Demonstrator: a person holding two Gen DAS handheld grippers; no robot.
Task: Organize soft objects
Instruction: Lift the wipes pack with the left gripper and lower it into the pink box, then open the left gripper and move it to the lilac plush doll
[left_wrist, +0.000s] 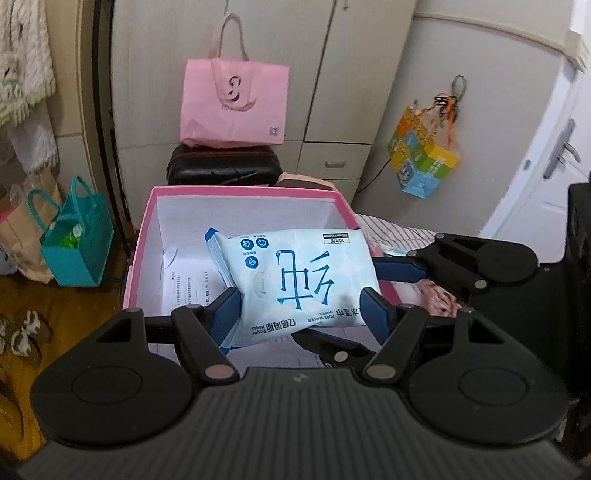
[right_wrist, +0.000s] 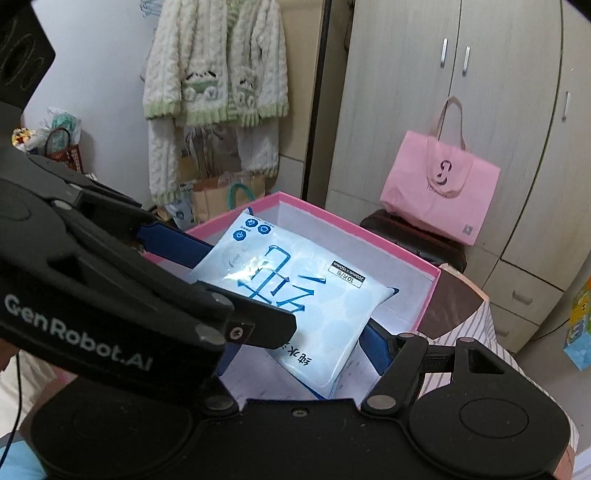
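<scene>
Left tongs (left_wrist: 299, 314): blue pads clamped on the near end of a wipes pack (left_wrist: 295, 273). Right tongs (right_wrist: 295, 332): reaching in from 3 o'clock in the left view, closed on the same pack, one blue pad at each side. Pack: pale blue, large blue character, held tilted above the open pink box (left_wrist: 240, 192). Box: white inside, printed sheet (left_wrist: 184, 280) on its floor. Beyond box, 12 o'clock: dark case (left_wrist: 221, 168) carrying a pink tote (left_wrist: 236, 107). At 9 o'clock: teal bag (left_wrist: 77, 240) on the floor.
</scene>
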